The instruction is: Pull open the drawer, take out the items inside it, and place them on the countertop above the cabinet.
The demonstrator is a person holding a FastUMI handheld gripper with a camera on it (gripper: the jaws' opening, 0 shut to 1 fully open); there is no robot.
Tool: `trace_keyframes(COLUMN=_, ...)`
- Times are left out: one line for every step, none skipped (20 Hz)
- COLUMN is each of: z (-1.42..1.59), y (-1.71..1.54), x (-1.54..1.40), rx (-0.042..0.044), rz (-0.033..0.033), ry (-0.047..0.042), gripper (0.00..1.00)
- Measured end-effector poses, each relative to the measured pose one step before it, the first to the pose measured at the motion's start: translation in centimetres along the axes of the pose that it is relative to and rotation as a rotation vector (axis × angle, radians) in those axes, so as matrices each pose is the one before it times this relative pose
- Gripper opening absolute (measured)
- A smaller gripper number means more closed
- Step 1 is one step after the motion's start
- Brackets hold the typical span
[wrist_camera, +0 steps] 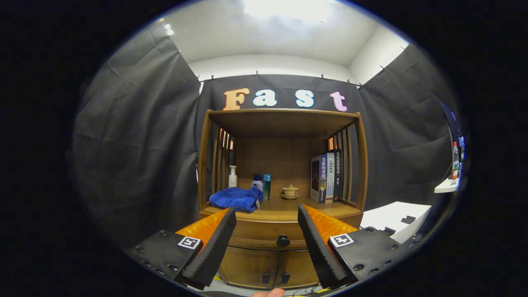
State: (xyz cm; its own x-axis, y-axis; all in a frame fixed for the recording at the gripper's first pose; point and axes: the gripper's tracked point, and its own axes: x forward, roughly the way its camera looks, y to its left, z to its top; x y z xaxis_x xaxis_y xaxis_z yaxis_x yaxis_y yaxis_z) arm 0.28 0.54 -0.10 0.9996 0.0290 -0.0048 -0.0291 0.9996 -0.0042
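Ahead of the fingers: wooden cabinet (280,231) with open shelf niche above and closed drawer (264,235) below the countertop (288,206). Drawer front shut; contents hidden, cannot tell what lies inside. One round black knob (283,241) at drawer centre, seen in the gap between the two fingers, beyond their tips.

Gripper (267,214) spread wide, empty, touching nothing. Two black ribbed fingers (214,251), each backed by an orange body, tips level with the countertop edge. One fiducial marker on each finger mount, two in all.

On the countertop, inside the niche, from left to right:
- one blue folded towel (236,199), near the front edge, just beyond the left fingertip;
- one white pump bottle (232,176), upright, at the back left;
- one small bottle with blue cap (257,182), behind the towel;
- one teal cylindrical bottle (267,185), upright, just beside it;
- one small lidded ceramic cup (291,191) on a saucer, near centre;
- three books (326,177), upright, spines outward, against the right slatted side.

Below the drawer: two cabinet doors (264,268), closed, one small dark handle each, handles side by side at the centre seam.

Right of the cabinet: white table surface (392,216) carrying small dark parts.
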Motion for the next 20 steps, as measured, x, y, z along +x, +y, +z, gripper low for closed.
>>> trace_keyframes(z=-0.200, y=0.106, x=0.147, rx=-0.00275, rz=0.00207, ry=0.00464, gripper=0.98)
trace_keyframes(z=-0.141, y=0.208, x=0.086, rx=-0.00298, rz=0.00331, ry=0.00334, gripper=0.98)
trace_keyframes(z=-0.133, y=0.135, x=0.056, rx=-0.00301, rz=0.00385, ry=0.00296, gripper=0.98)
trace_keyframes(z=-0.135, y=0.196, x=-0.003, rx=-0.00283, rz=0.00287, ry=0.00186, gripper=0.98)
trace_keyframes(z=-0.097, y=0.120, x=0.031, rx=-0.00247, rz=0.00259, ry=0.00130, gripper=0.98)
trace_keyframes(z=-0.089, y=0.101, x=0.009, rx=-0.00238, rz=0.00102, ry=0.00110, gripper=0.98)
trace_keyframes(z=-0.033, y=0.010, x=0.190, rx=-0.00241, rz=0.00171, ry=0.00177, gripper=0.98)
trace_keyframes(z=-0.063, y=0.178, x=0.026, rx=-0.00200, rz=0.00238, ry=0.00067, gripper=0.98)
trace_keyframes(z=-0.108, y=0.138, x=0.041, rx=-0.00192, rz=0.00183, ry=-0.00118, gripper=0.98)
trace_keyframes(z=-0.014, y=0.059, x=0.094, rx=-0.00185, rz=0.00124, ry=-0.00233, gripper=0.98)
trace_keyframes(z=-0.053, y=0.032, x=0.207, rx=-0.00085, rz=0.00136, ry=-0.00368, gripper=0.98)
trace_keyframes(z=-0.101, y=0.037, x=0.406, rx=-0.00048, rz=0.00168, ry=-0.00238, gripper=0.98)
trace_keyframes(z=-0.208, y=0.096, x=0.169, rx=-0.00145, rz=0.00211, ry=0.00074, gripper=0.98)
trace_keyframes(z=-0.083, y=0.050, x=0.492, rx=-0.00145, rz=0.00008, ry=-0.00214, gripper=0.98)
trace_keyframes(z=-0.084, y=-0.088, x=0.525, rx=0.00211, rz=0.00040, ry=-0.00839, gripper=0.98)
trace_keyframes(z=0.031, y=0.021, x=0.729, rx=0.01006, rz=0.00254, ry=-0.01552, gripper=0.98)
trace_keyframes(z=-0.204, y=0.105, x=0.618, rx=0.01374, rz=0.00870, ry=-0.00835, gripper=0.98)
trace_keyframes(z=-0.224, y=0.072, x=0.630, rx=0.01288, rz=0.01039, ry=-0.00615, gripper=0.98)
trace_keyframes(z=-0.607, y=-0.219, x=0.775, rx=0.00491, rz=0.00455, ry=0.00320, gripper=0.98)
trace_keyframes(z=-0.299, y=-0.374, x=0.754, rx=-0.00655, rz=0.00005, ry=-0.00466, gripper=0.98)
